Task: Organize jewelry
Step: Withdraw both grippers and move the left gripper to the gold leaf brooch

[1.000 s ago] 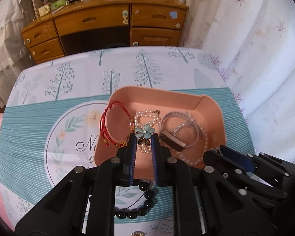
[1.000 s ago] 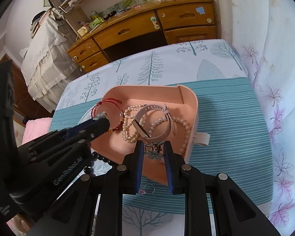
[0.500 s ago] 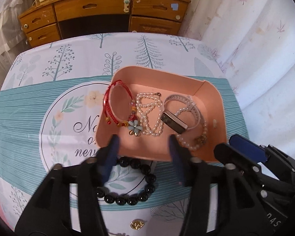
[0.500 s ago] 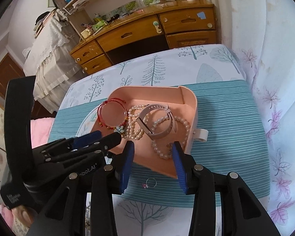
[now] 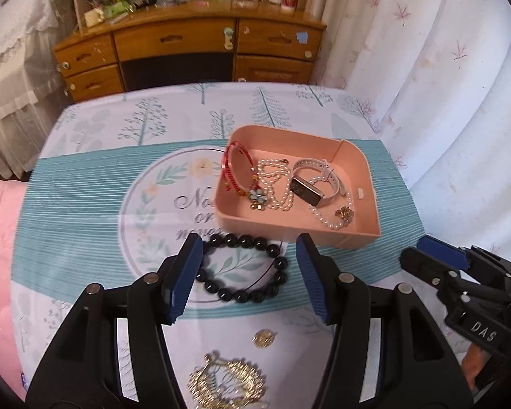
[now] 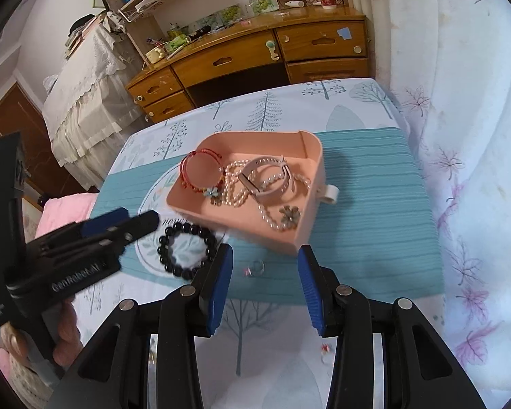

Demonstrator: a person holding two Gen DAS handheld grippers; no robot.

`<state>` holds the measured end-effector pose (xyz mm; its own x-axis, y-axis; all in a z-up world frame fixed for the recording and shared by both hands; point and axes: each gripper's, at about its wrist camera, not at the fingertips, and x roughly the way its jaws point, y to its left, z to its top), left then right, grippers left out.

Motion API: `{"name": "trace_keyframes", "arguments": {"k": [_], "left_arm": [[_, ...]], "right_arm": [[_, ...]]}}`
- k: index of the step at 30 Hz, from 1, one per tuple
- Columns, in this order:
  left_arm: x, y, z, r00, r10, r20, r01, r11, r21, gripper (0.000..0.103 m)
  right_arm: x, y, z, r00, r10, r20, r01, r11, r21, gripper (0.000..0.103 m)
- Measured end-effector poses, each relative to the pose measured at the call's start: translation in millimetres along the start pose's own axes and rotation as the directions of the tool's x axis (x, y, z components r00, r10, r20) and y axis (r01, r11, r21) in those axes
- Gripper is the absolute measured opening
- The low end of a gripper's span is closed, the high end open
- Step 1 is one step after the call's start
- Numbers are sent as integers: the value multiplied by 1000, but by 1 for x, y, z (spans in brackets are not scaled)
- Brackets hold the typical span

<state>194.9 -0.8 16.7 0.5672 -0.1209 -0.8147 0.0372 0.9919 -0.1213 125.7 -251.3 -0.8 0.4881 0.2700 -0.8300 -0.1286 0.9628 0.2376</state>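
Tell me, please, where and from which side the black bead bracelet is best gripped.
Grip the black bead bracelet across one stretch of its ring, probably the near arc, coming from above with one finger inside the loop and one outside. It lies flat on the cloth, clear of the tray, so there is no edge to slip under. The left tongs stand open nearest it.

Pink tray (image 5: 299,231) and black bead bracelet (image 5: 245,269) crowd the tablecloth (image 5: 85,211)

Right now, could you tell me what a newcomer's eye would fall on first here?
The pink tray on the teal cloth, heaped with pearls, a red bracelet and a watch. Just before it lies a black bead bracelet, framed by the open left hand-held gripper.
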Motion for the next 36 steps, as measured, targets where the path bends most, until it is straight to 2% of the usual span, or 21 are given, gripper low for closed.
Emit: {"name": "trace_keyframes", "arguments": {"k": [3, 11, 14, 18, 21, 25, 30, 32, 36], "left_arm": [[-19, 3, -11, 999, 21, 38, -21, 1000, 0, 54], [-53, 7, -40, 997, -11, 70, 9, 1000, 28, 54], [-60, 13, -51, 998, -51, 40, 51, 999, 11, 54], [-61, 21, -69, 998, -61, -18, 61, 998, -5, 54], [-59, 26, -82, 998, -48, -32, 47, 999, -21, 54], [-57, 29, -100, 999, 12, -36, -13, 1000, -5, 54], [-51, 34, -117, 998, 2, -66, -2, 1000, 9, 54], [-46, 35, -125, 996, 0, -90, 3, 999, 32, 54], [-38, 30, -141, 992, 26, -125, -8, 990, 139, 54]], "right_arm": [[-19, -1, -12, 1000, -2, 14, 2, 1000, -11, 40], [-55, -3, -44, 1000, -2, 26, 3, 1000, -25, 40], [-62, 1, -58, 1000, -1, 20, 1, 999, -39, 40], [-61, 9, -73, 1000, 20, 0, -20, 998, -51, 40], [-56, 16, -85, 999, 35, -23, -37, 997, -66, 40], [-45, 24, -96, 998, 37, -51, -41, 995, -89, 40], [-32, 29, -105, 995, 50, -84, -58, 994, -94, 40], [-25, 31, -109, 994, 55, -99, -64, 993, -94, 40], [-12, 36, -114, 990, 54, -132, -69, 992, -108, 40]]}}
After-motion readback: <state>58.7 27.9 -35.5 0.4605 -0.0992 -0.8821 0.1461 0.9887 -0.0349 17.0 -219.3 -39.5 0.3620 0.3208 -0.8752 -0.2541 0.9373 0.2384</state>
